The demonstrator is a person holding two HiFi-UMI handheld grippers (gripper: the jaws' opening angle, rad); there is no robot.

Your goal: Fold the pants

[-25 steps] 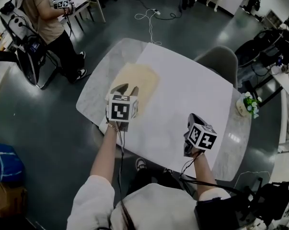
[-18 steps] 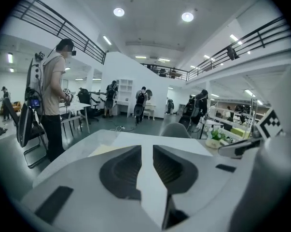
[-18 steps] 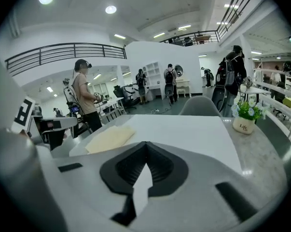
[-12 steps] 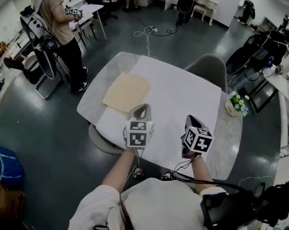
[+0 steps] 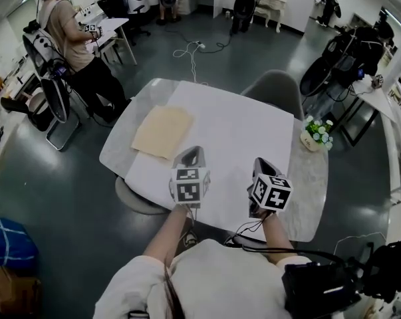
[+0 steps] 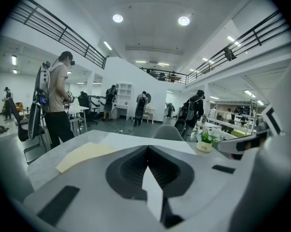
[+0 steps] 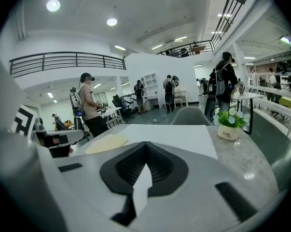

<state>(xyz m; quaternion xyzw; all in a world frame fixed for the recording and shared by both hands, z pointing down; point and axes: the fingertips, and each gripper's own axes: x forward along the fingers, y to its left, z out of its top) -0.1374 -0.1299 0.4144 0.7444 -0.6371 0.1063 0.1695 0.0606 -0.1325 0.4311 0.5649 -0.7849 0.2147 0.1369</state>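
Observation:
The beige pants [image 5: 161, 131] lie folded into a flat rectangle on the left part of the table; they also show in the left gripper view [image 6: 87, 153] and the right gripper view [image 7: 106, 143]. My left gripper [image 5: 191, 155] hovers over the table's near edge, well back from the pants, its jaws shut with nothing between them [image 6: 147, 146]. My right gripper [image 5: 262, 167] hangs beside it to the right, also over the near edge. Its jaws meet at the tip and hold nothing [image 7: 146, 142].
A white sheet [image 5: 237, 135] covers most of the grey table [image 5: 114, 153]. A small pot of flowers [image 5: 316, 133] stands at the table's right edge. A grey chair [image 5: 274, 88] is at the far side. A person [image 5: 67, 42] stands at the far left.
My left gripper let go of the pants, drew back toward the near edge and shut. The pants now lie flat and rectangular. The right gripper rose slightly.

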